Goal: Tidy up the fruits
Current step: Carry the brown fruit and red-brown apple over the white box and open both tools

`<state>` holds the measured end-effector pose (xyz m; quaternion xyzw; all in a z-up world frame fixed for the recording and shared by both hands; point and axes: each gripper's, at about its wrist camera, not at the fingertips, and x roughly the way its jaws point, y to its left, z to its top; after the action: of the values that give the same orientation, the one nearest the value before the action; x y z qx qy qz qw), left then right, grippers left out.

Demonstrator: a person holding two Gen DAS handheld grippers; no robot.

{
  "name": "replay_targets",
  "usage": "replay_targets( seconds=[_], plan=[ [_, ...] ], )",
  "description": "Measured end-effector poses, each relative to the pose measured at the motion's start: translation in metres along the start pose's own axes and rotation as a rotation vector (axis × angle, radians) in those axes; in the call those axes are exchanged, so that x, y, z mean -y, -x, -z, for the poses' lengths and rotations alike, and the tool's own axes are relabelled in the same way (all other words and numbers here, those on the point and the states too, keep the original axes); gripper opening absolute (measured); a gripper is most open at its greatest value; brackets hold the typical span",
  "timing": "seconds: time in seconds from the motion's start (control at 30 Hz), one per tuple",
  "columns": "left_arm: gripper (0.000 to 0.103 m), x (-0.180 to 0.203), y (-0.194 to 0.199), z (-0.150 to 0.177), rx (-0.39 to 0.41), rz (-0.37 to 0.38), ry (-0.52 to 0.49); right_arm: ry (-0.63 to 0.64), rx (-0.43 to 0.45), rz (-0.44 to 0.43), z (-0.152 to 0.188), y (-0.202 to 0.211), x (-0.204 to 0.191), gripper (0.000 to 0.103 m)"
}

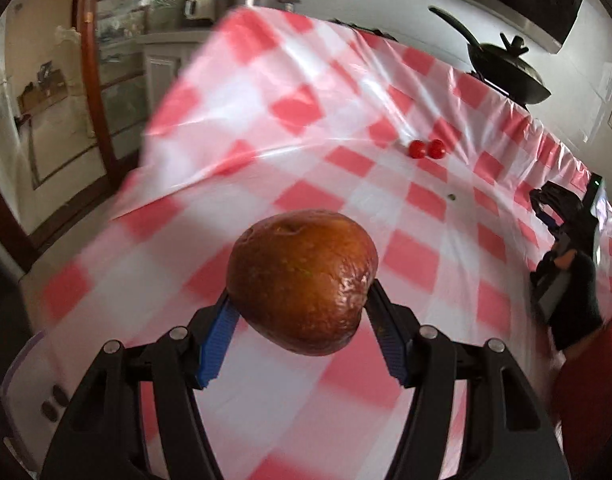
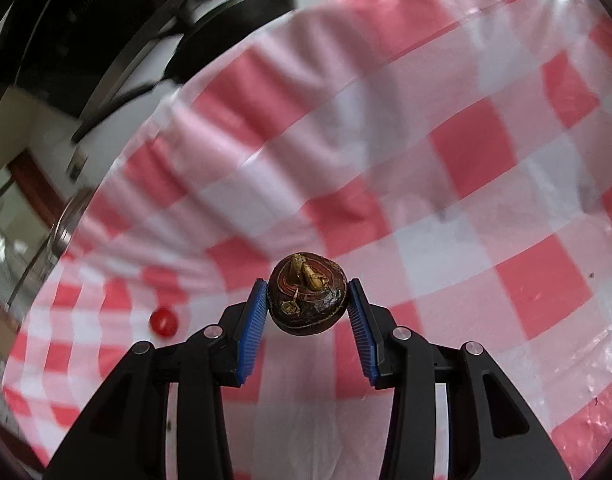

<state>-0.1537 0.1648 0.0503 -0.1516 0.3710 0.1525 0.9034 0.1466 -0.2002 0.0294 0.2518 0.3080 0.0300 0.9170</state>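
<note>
The left gripper clamps a large, rounded brown fruit between its blue pads, while the right gripper pinches a small, dark, flattened fruit at its fingertips, both lifted above the red-and-white checked plastic tablecloth, presumably for sorting.

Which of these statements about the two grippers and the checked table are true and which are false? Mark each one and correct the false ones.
1. The left gripper holds a large brown fruit. True.
2. The right gripper is empty. False: it is shut on a small dark round fruit.
3. Two small red fruits lie side by side on the tablecloth. True.
4. The tablecloth is plain blue. False: it is red and white checked.
5. A dark pan sits beyond the table's far edge. True.
</note>
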Motion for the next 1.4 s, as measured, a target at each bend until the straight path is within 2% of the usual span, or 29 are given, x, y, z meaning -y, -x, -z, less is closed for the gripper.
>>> replay_targets(
  seconds=[0.1,0.3,0.53,0.73,0.9,1.1,1.3,1.4],
  plan=[
    [0.064,-0.032,0.027,0.027,0.023,-0.044,-0.002,0.037,-0.026,0.022,0.020,0.020,-0.014,0.041],
    [0.064,-0.086,0.051,0.059,0.013,-0.066,0.081,0.132,-0.127,-0.130,0.090,0.077,-0.074,0.041],
    [0.064,-0.117,0.081,0.075,0.065,-0.040,0.093,0.356,-0.230,-0.280,0.190,0.152,-0.154,0.041],
    [0.064,-0.148,0.097,0.094,0.093,-0.055,0.113,0.594,-0.281,-0.349,0.262,0.205,-0.201,0.041],
    [0.064,-0.184,0.095,0.117,0.075,-0.086,0.187,0.722,-0.316,-0.383,0.307,0.226,-0.222,0.041],
    [0.064,-0.230,0.076,0.149,0.000,-0.133,0.294,0.894,-0.375,-0.465,0.372,0.246,-0.244,0.041],
    [0.064,-0.256,0.058,0.174,-0.054,-0.180,0.353,1.143,-0.395,-0.602,0.443,0.280,-0.266,0.041],
    [0.064,-0.264,0.049,0.184,-0.084,-0.199,0.372,1.259,-0.412,-0.615,0.478,0.285,-0.266,0.041]
  ],
)
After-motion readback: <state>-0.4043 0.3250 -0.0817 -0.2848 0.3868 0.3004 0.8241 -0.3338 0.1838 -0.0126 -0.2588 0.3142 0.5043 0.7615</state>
